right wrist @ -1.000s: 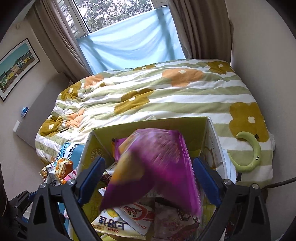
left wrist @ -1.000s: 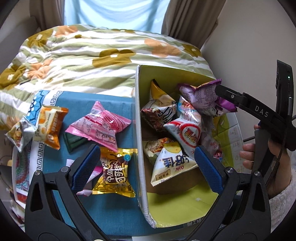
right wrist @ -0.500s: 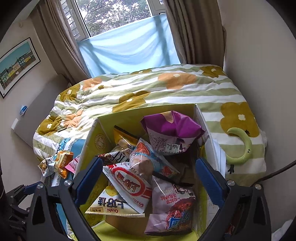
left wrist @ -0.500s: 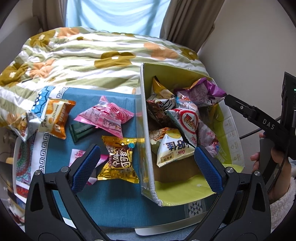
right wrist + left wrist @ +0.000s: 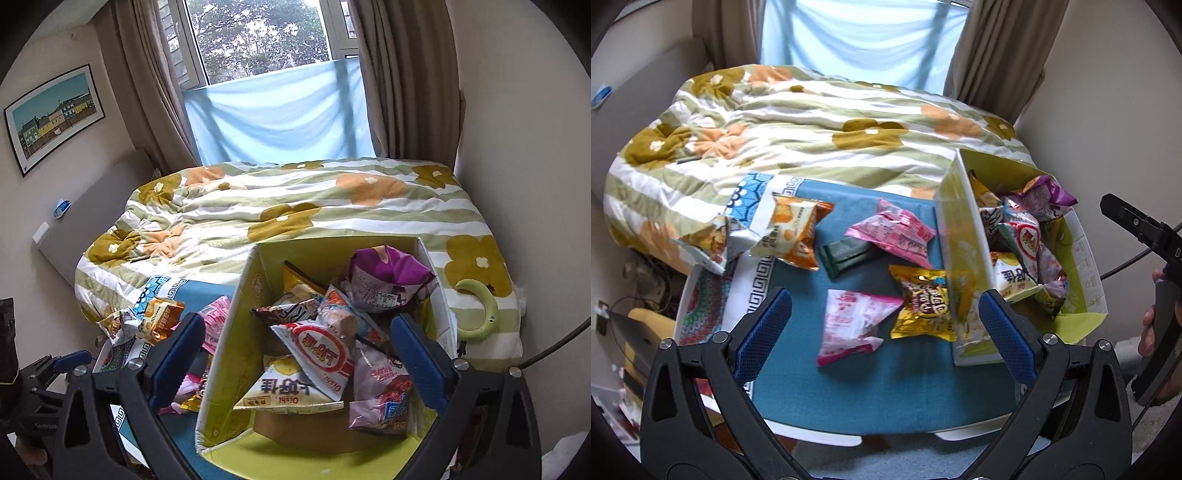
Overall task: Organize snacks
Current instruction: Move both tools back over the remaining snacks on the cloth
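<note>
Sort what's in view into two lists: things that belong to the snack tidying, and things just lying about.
Part of the job:
- cardboard box, already holding packets
- purple packet in the box
- gold packet
- pink packet
- orange packet
- left gripper and right gripper, both open and empty

Just lying about:
- flowered quilt
- green ring
- framed picture

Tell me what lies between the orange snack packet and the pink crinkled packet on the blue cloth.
A dark green wrapped bar lies between the orange snack packet and the pink crinkled packet; the left wrist view shows it.
</note>
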